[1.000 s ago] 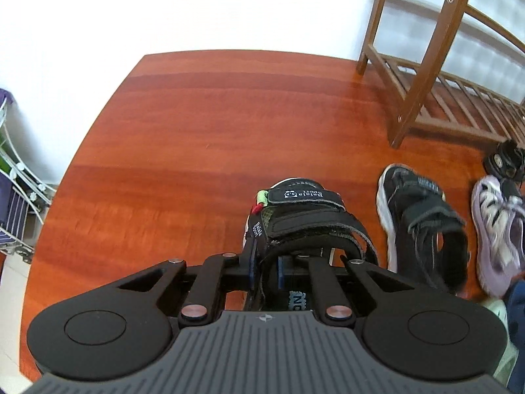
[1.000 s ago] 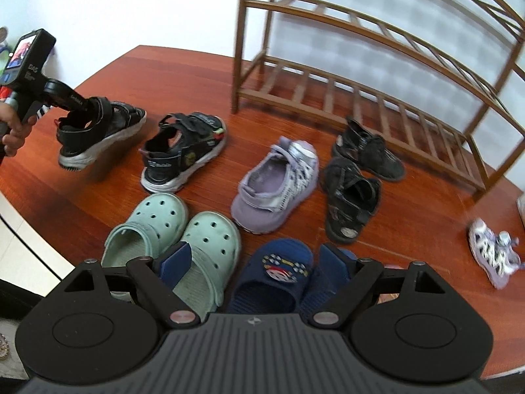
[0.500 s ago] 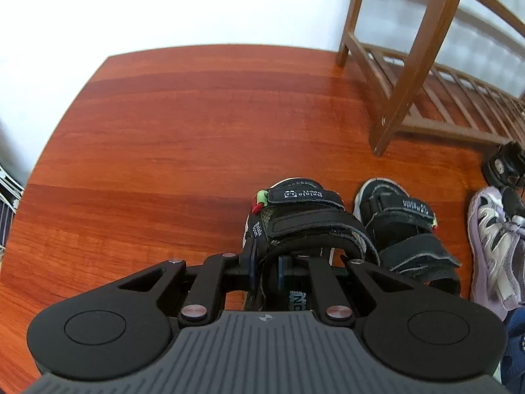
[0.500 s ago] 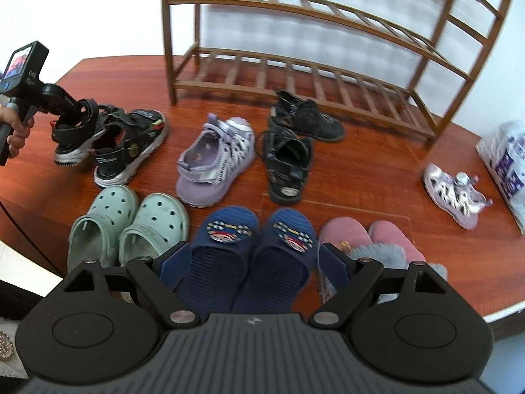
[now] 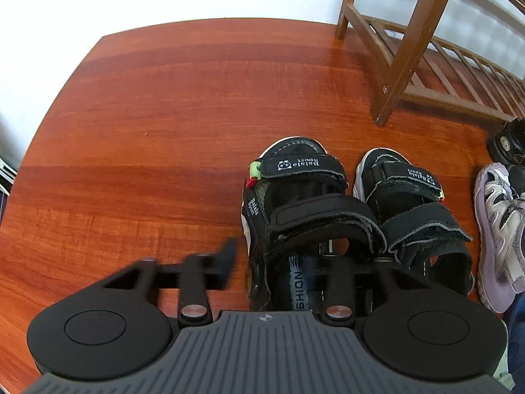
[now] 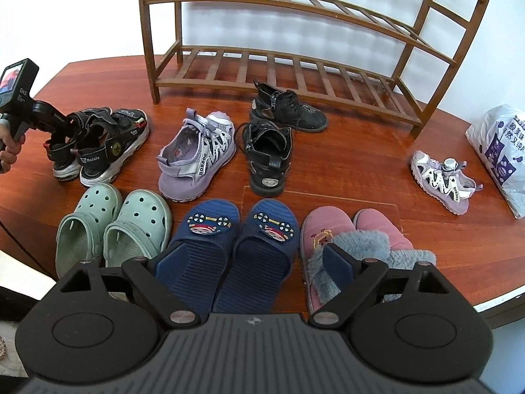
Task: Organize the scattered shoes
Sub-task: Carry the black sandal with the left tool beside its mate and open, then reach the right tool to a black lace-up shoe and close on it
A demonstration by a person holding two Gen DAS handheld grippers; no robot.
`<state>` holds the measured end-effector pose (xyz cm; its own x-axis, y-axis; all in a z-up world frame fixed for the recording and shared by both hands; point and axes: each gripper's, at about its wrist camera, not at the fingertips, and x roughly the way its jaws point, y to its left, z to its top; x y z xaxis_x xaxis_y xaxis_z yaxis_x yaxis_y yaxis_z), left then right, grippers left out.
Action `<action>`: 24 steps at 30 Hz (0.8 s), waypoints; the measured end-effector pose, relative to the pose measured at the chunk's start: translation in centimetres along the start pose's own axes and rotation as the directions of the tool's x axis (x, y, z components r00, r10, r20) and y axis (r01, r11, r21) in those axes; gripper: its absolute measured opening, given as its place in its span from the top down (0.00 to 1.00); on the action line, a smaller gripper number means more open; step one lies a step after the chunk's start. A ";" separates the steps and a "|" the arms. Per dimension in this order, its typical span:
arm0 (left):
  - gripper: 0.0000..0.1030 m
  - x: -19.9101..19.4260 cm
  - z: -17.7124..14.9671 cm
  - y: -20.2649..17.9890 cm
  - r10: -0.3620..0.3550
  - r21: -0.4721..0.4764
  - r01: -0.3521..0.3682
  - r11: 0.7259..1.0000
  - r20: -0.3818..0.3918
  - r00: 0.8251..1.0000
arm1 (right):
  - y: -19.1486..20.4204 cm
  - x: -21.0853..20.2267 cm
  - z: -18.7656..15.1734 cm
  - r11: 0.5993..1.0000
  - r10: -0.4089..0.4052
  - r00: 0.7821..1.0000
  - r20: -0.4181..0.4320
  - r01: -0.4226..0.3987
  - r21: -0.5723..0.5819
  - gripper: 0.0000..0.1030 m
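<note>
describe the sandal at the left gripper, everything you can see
Black strapped sandal with white sole edge, "Balala Sport" on its toe strap, green and red tabs at the side. It stands upright on the wooden floor, toe away from the camera, close beside its mate. The left gripper is opening around its heel.

Twelve shoes [image 6: 196, 152], one rack [image 6: 295, 72], one bag [image 6: 498, 151]

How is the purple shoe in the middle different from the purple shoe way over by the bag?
The middle purple shoe lies among the other shoes with its heel toward the camera, open top showing. The far purple shoe lies alone beside the white bag, side-on. The middle one looks bigger, though it is nearer the camera. Both are lilac with white and black webbing, seemingly a split pair.
</note>
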<state>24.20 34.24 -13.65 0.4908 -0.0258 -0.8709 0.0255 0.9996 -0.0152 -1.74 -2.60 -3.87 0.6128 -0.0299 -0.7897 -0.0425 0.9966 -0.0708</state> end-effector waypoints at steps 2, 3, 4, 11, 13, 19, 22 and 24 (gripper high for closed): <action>0.38 -0.4 -0.1 0.0 -0.004 0.015 0.004 1.000 0.002 1.000 | -0.2 -0.1 0.1 1.000 0.005 1.000 0.004 -0.005 0.002 0.10; 0.36 -0.6 -0.1 0.0 -0.008 0.021 0.008 1.000 0.000 1.000 | -0.2 -0.1 0.2 1.000 0.008 1.000 0.005 -0.008 0.003 0.10; 0.35 -0.9 -0.2 -0.1 -0.012 0.023 0.012 1.000 -0.002 1.000 | -0.4 -0.1 0.2 1.000 0.011 1.000 0.007 -0.011 0.005 0.10; 0.31 -2.9 -0.9 -0.3 -0.019 0.020 0.019 1.000 -0.006 1.000 | -1.6 -0.4 0.6 1.000 0.018 1.000 0.021 -0.018 0.009 0.09; 0.30 -3.8 -1.3 -0.5 -0.015 0.018 0.015 1.000 0.000 1.000 | -2.2 -0.5 0.8 1.000 0.017 1.000 0.024 -0.017 0.013 0.09; 0.29 -6.0 -2.0 -1.4 0.002 0.001 -0.002 1.000 0.021 1.000 | -4.5 -0.6 1.6 0.999 0.024 0.999 0.035 -0.025 0.038 0.09; 0.28 -7.6 -2.5 -2.1 -0.010 -0.019 0.011 1.000 0.025 1.000 | -5.9 -0.2 2.3 0.999 0.025 0.999 0.043 -0.027 0.039 0.09; 0.28 -8.4 -2.8 -2.6 -0.017 -0.026 0.018 1.000 0.027 0.999 | -6.6 0.0 3.0 0.999 0.025 0.999 0.046 -0.026 0.031 0.09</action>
<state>17.57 31.94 -7.65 0.5135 -0.0430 -0.8570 0.0112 0.9990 -0.0434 0.89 -8.99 -1.57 0.6471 -0.0018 -0.7624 -0.0342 0.9989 -0.0313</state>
